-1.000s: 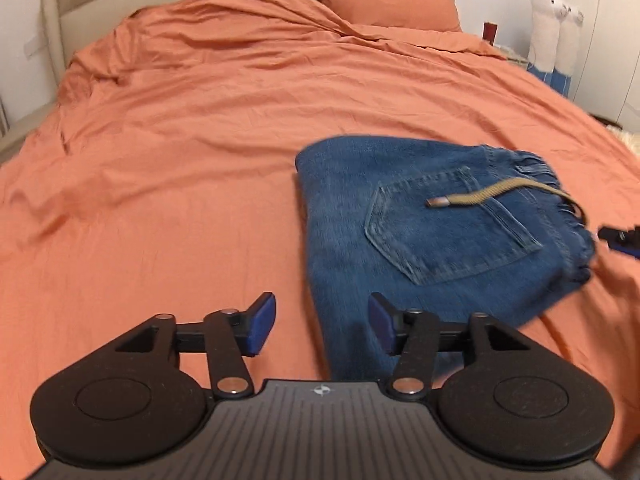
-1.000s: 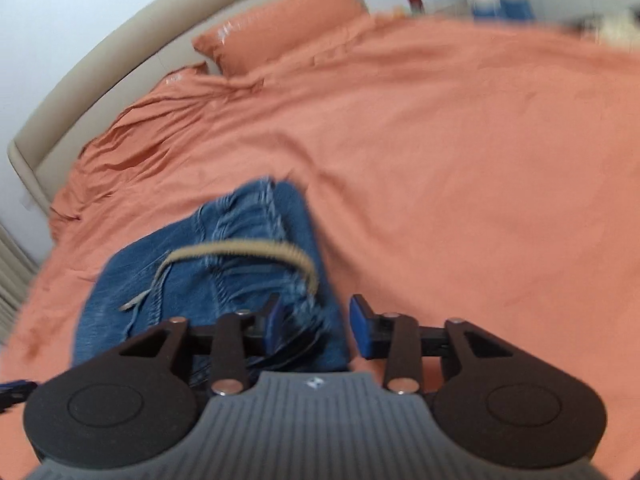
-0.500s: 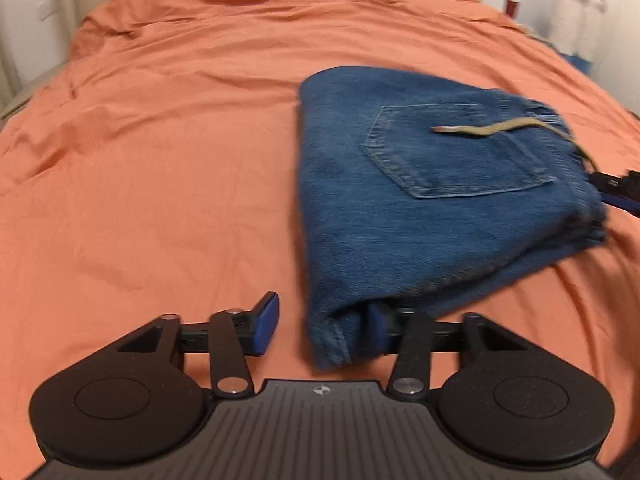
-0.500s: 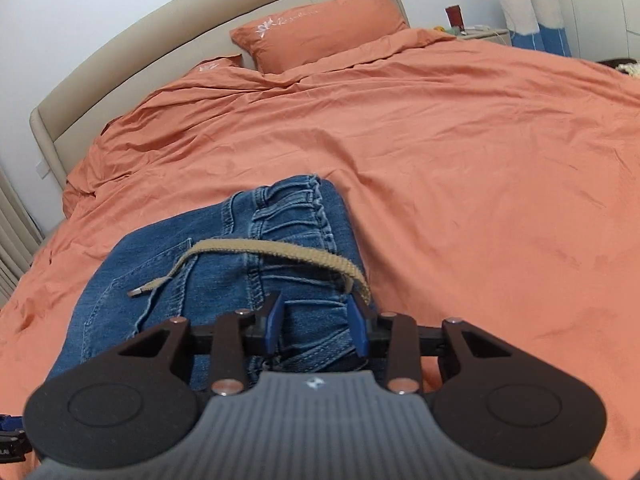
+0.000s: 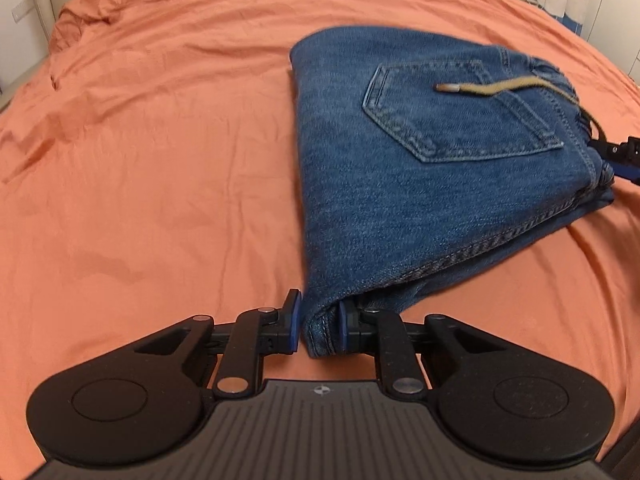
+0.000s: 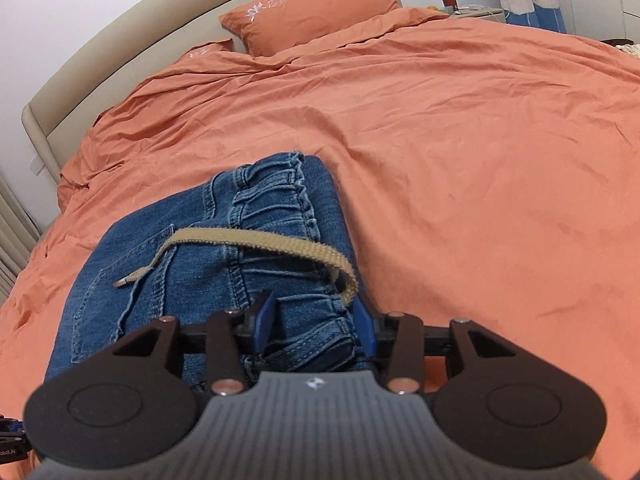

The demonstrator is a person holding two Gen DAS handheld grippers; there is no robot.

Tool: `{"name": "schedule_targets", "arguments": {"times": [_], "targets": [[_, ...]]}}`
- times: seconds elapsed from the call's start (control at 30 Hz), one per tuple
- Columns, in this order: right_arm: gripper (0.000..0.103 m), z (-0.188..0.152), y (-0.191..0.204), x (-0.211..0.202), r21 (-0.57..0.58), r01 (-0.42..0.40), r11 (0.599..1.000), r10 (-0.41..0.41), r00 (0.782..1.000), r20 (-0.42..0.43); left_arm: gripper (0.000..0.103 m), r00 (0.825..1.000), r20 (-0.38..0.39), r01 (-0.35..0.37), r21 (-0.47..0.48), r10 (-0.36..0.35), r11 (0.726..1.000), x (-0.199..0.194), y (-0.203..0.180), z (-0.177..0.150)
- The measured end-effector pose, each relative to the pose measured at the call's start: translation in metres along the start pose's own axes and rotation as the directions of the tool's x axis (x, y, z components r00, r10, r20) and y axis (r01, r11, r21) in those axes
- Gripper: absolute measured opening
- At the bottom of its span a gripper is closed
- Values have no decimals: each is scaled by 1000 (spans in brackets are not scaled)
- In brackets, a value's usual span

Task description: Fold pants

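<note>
Left gripper (image 5: pixel 319 330): we see its two blue pads closed on the near corner of the folded pants (image 5: pixel 420 168), denim filling the gap between them.
Right gripper (image 6: pixel 314 320): in our right wrist view the pads sit on either side of the bunched waistband (image 6: pixel 280 184), with cloth between them; they look clamped on it.
Where the pants lie: on the orange bedspread (image 5: pixel 152 160), right of centre in the left wrist view, reaching from our left gripper away to the right, where the other gripper's tip shows at the frame's edge.
Long axis: from the left wrist view we read it running from the gripped near corner away toward the headboard end; the waistband faces right, the folded edge left.
Look of the pants: blue denim, folded into a thick stack, back pocket (image 5: pixel 460 116) on top, a tan drawstring (image 5: pixel 492 87) lying across it with a metal-tipped end.
Surface: wrinkled orange bedding over the whole bed.
Room, farther off: an orange pillow (image 6: pixel 312 8) against a beige headboard (image 6: pixel 120 40), and a nightstand (image 6: pixel 472 10) with a red cup by the far corner.
</note>
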State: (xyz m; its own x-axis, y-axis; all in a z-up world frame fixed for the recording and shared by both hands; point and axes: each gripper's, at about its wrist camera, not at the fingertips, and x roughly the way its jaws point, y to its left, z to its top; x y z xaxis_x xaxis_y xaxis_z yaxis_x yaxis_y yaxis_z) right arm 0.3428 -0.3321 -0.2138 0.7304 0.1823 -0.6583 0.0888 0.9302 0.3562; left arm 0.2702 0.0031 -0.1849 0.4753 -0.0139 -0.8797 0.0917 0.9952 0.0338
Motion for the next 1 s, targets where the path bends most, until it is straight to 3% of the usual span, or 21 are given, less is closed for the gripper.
{"name": "schedule_targets", "arguments": {"times": [0.3, 0.37, 0.43, 0.47, 0.6, 0.67, 0.8, 1.0], "targets": [[39, 2, 0, 1, -6, 17, 1000, -17, 1000, -15, 17, 995, -52, 82, -50, -85, 995, -20, 12, -6], [40, 7, 1, -5, 10, 18, 1000, -18, 1000, -17, 17, 994, -24, 106, -55, -107, 993, -32, 16, -7], [47, 13, -1, -11, 26, 12, 1000, -12, 1000, -6, 18, 989, 40, 142, -72, -140, 987, -45, 22, 0], [50, 18, -3, -14, 37, 1, 999, -1, 1000, 6, 24, 983, 78, 173, -96, -166, 980, -50, 27, 7], [63, 45, -20, -7, 84, -91, 992, 92, 996, -7, 59, 954, 203, 261, -189, -222, 947, -49, 46, 42], [71, 58, -28, 9, 103, -151, 983, 157, 986, -54, 62, 944, 223, 294, -236, -243, 926, -33, 54, 59], [70, 72, -45, 48, 172, -219, 960, 245, 958, -151, 64, 924, 200, 377, -348, -325, 858, 15, 67, 83], [70, 74, -68, 99, 339, -287, 896, 375, 898, -231, 64, 919, 144, 391, -467, -368, 793, 75, 76, 83]]}}
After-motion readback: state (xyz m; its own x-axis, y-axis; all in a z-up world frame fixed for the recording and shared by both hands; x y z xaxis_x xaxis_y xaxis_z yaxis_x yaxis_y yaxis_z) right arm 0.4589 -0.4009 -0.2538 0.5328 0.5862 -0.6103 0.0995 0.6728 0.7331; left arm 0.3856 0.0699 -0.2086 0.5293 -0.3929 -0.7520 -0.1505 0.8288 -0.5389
